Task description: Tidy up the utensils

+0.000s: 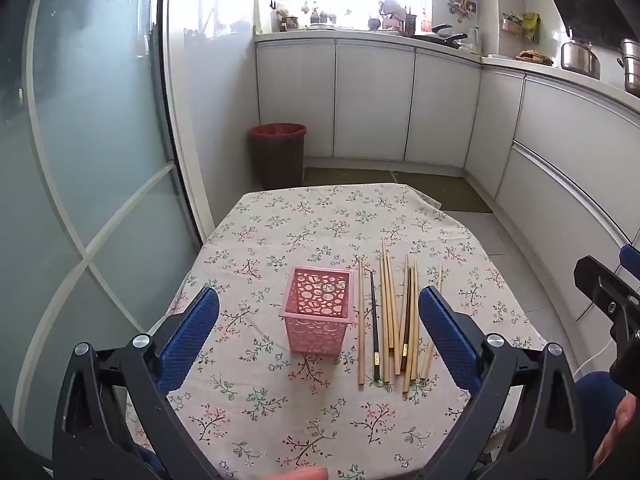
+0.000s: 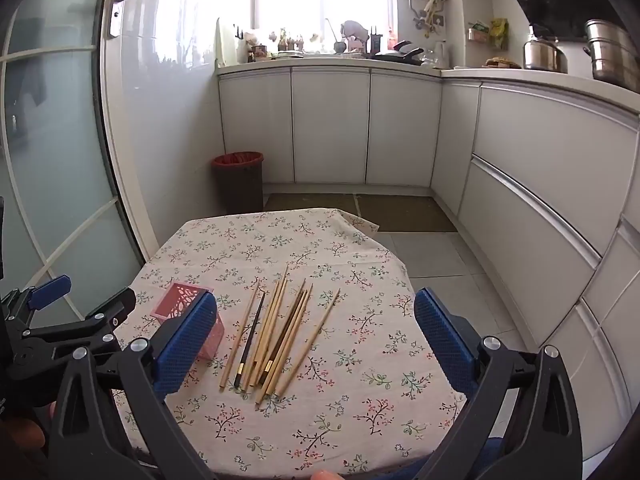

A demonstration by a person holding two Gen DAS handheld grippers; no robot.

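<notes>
Both claws hang over the table with jaws spread wide and nothing between them: the left gripper [image 1: 320, 330], its blue textured pads [image 1: 191, 334] framing the scene, and the right gripper [image 2: 316, 338], likewise empty. Seen from the left wrist, a small pink square plastic basket with a cut-out circle pattern [image 1: 318, 314] stands upright and empty between the pads, and at its 3 o'clock, just beside it, lies a loose bundle of pale bamboo chopsticks [image 1: 386, 320] with two dark lacquered chopsticks banded in gold near the butt [image 1: 374, 336] among them, all pointing roughly towards 12 o'clock on the floral-print cotton tablecloth [image 1: 280, 232]. From the right wrist the same sticks [image 2: 276, 336] fan towards 1 o'clock, with the basket [image 2: 180, 300] at their 9 o'clock, partly hidden behind the claw's near pad. The sticks look light, stiff and thin; several overlap, so one is likely to roll or drag its neighbours, and the lacquered pair may prove slicker than the bare bamboo. A pinch across the thicker butt end, at the outermost stick, seems the surest hold. The basket looks light enough to tip or slide on the cloth when a stick is dropped in, so the free claw may need to steady its rim.
</notes>
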